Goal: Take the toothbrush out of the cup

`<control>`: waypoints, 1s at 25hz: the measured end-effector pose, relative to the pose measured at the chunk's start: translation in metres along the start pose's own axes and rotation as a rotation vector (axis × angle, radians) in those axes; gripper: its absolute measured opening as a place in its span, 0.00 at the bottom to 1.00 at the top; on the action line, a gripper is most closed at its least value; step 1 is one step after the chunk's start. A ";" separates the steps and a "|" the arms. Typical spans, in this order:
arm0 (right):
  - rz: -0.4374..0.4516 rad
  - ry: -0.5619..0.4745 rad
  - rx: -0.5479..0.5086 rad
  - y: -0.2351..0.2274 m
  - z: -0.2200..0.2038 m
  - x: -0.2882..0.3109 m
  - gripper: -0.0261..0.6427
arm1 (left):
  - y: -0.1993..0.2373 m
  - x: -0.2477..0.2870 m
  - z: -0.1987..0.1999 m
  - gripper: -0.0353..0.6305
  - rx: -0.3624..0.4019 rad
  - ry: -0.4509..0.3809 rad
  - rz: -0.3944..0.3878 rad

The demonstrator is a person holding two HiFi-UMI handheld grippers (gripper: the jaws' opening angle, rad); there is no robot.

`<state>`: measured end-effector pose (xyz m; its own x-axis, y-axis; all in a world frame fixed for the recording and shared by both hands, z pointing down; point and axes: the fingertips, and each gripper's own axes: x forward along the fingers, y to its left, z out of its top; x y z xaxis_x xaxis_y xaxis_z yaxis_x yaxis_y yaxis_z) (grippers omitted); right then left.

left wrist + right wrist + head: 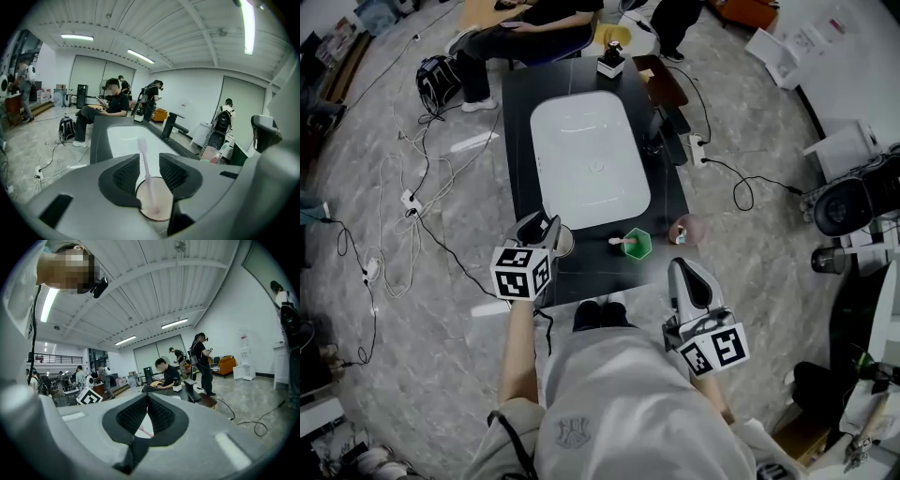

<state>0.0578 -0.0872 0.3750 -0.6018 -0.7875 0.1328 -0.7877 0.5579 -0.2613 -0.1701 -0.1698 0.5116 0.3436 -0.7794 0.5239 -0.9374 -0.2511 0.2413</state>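
Standing nearly upright in the cup [164,199], the toothbrush [144,161] rises past the rim between the 2 jaws of the left gripper [149,158], which are spread apart with a sliver of space on each side of the handle, the left pad the closer. The cup sits at the front of the dark counter [520,112], just by the near left corner of the white basin [591,150]. Beyond it the basin lies wide and bare. Along the front edge to the right a green cup [637,246] stands apart, a pink cup [686,228] farther on. The toothbrush is slim and pale pink, its head blurred. The right gripper [146,399] hangs over the counter's front edge, its tips pressed together on nothing.
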 end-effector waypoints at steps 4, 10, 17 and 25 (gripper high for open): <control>-0.017 0.000 0.002 -0.009 0.003 0.000 0.05 | 0.003 0.011 -0.008 0.22 -0.020 0.035 0.011; -0.014 0.004 0.006 -0.014 0.003 0.002 0.05 | 0.004 0.018 -0.014 0.19 -0.011 0.058 0.021; 0.005 0.009 0.010 -0.018 0.004 0.006 0.05 | 0.003 0.012 -0.009 0.08 -0.010 0.037 0.043; 0.032 0.009 0.012 -0.015 0.003 0.009 0.05 | -0.006 -0.023 0.029 0.07 -0.004 -0.111 0.076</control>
<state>0.0646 -0.1039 0.3771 -0.6281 -0.7668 0.1322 -0.7662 0.5800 -0.2766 -0.1739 -0.1672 0.4740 0.2634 -0.8549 0.4468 -0.9600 -0.1870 0.2082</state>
